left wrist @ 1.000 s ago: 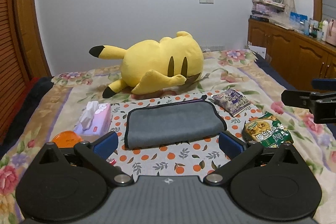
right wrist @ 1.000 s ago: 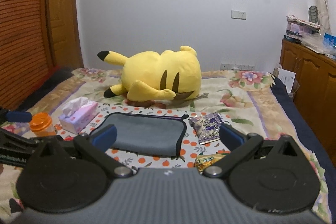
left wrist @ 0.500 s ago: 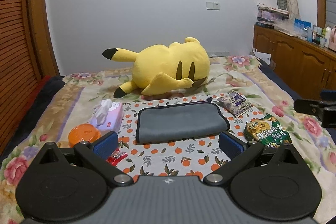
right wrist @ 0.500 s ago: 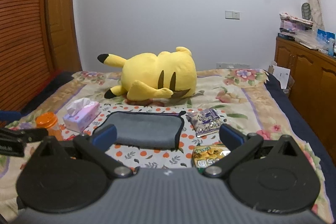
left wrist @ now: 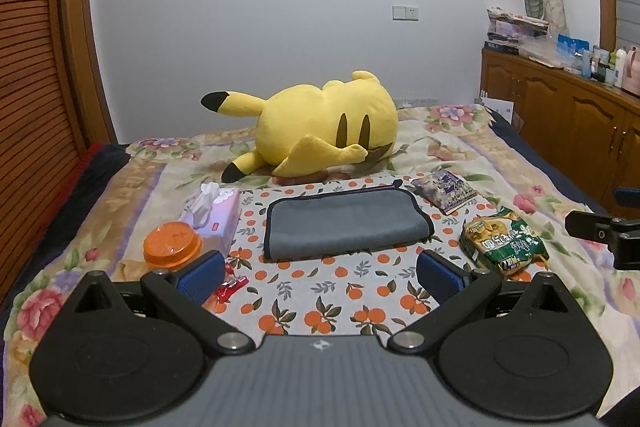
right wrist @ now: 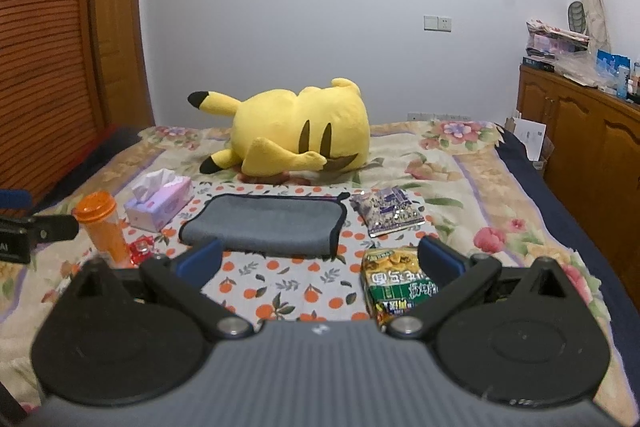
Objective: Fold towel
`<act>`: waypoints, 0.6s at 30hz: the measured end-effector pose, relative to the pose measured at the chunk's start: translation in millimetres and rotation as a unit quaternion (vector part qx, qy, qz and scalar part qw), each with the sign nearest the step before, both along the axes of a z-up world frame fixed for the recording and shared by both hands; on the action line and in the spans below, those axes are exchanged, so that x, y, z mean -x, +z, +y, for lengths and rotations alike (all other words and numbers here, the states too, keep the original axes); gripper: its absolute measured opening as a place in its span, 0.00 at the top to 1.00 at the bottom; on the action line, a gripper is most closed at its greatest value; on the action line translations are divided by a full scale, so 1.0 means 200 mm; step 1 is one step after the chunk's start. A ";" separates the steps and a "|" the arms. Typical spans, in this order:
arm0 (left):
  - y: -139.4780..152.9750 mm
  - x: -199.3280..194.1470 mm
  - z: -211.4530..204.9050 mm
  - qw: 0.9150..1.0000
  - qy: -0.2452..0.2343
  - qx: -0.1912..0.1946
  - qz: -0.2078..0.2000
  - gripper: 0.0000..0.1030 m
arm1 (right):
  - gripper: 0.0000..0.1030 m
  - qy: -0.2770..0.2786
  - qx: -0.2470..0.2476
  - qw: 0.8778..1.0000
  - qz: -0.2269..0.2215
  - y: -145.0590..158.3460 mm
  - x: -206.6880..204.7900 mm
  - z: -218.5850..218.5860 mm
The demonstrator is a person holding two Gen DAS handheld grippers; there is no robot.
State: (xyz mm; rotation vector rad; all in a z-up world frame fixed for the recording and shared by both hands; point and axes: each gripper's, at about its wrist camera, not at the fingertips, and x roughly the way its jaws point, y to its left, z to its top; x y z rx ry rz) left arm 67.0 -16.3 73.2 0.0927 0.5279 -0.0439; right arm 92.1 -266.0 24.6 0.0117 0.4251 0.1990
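The gray towel (left wrist: pixel 345 223) lies folded flat on the orange-print cloth (left wrist: pixel 320 291) on the bed (left wrist: pixel 480 155), in front of the yellow plush toy (left wrist: pixel 320 131), between the tissue box (left wrist: pixel 214 215) and the purple packet (left wrist: pixel 444 189). The left gripper (left wrist: pixel 320 273) and the right gripper (right wrist: pixel 320 261) both have their jaws spread wide, hold nothing, and are positioned short of the towel without touching it.
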 end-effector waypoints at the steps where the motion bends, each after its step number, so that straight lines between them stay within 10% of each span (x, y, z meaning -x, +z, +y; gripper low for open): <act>1: 0.00 0.01 0.00 1.000 -0.001 -0.001 0.000 0.00 | 0.00 0.000 0.000 1.000 0.001 -0.01 0.01 0.00; 18: -0.14 0.10 0.05 1.000 0.004 0.001 0.027 0.00 | 0.00 0.012 0.005 1.000 0.007 -0.07 0.12 0.04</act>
